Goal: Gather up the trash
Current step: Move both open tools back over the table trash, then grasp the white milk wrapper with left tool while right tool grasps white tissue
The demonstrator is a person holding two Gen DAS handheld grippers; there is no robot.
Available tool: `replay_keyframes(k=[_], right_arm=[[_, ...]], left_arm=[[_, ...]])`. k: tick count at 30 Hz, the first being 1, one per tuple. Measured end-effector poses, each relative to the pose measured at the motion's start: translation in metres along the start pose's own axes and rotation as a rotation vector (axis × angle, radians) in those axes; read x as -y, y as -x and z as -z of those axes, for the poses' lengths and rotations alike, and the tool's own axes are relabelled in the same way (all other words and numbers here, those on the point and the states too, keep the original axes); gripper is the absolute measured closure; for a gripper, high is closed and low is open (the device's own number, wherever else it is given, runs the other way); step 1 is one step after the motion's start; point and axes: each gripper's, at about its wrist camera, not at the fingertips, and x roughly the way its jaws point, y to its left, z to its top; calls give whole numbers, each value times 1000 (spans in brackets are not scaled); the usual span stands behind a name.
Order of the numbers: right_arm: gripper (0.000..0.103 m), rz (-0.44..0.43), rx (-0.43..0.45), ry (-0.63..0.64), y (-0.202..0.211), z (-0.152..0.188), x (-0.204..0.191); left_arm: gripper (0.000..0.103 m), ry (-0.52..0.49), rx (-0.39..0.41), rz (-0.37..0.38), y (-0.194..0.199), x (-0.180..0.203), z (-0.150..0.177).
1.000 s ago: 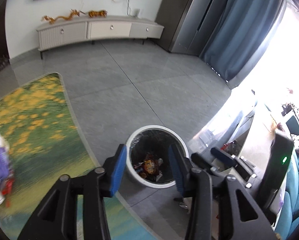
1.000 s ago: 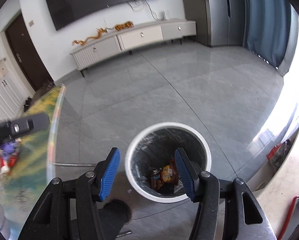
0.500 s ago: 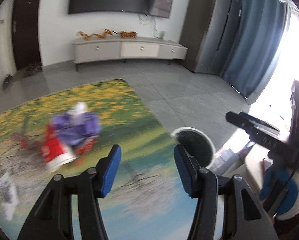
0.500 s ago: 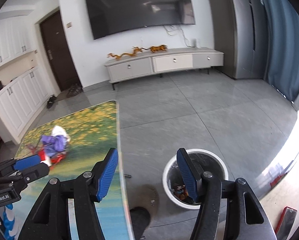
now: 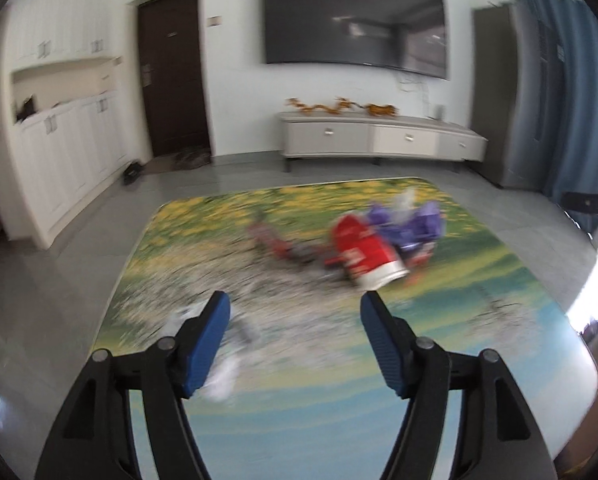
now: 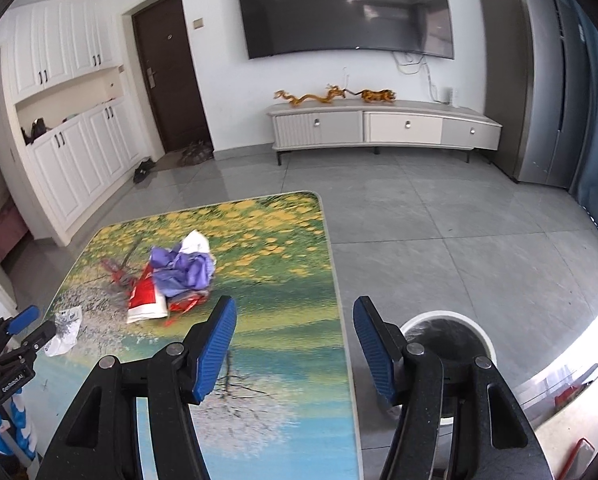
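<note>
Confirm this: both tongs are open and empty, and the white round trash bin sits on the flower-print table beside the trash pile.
Not quite. The white round trash bin stands on the grey tiled floor beside the flower-print table, as the right wrist view shows. The rest holds.

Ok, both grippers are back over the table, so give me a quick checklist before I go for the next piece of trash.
1. Left gripper open and empty: ok.
2. Right gripper open and empty: ok.
3. Trash left on the table: ok, a red wrapper, purple bag and small white wrapper.
4. White wrapper close to the left gripper: ok, it lies just ahead of its fingers in the right wrist view.
5. Bin reachable: ok, on the floor beside the table's right edge.
6. Left view sharp enough to aim: not ok, blurred.
</note>
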Motion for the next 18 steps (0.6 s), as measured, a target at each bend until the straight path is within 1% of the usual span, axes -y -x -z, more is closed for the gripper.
replay_keyframes(k=[4,6,7,9,11,14,18], right_arm=[[45,-12,-22,33,-12,-2,-19],[45,-22,-30,46,-18,-3,-26],[45,-27,-34,53,-21,-4,-30],[45,-36,-47,67,-29,-4,-36],[45,-46,-58,73,-36,-4,-39],[45,-59,-74,86,-48,-6,-42],[44,-81,-78,109,-63,-14,-48]], left_arm=[[33,136,-13,-6,-5,-42,16],[31,187,-21,15,-8,-52,19],[31,198,-21,23,-9,-54,20],[27,202,-31,22,-15,-50,21],[26,198,-58,7,-25,-45,23],[26,230,-103,-30,-42,-45,27],[26,278,-136,-38,-52,-51,31]])
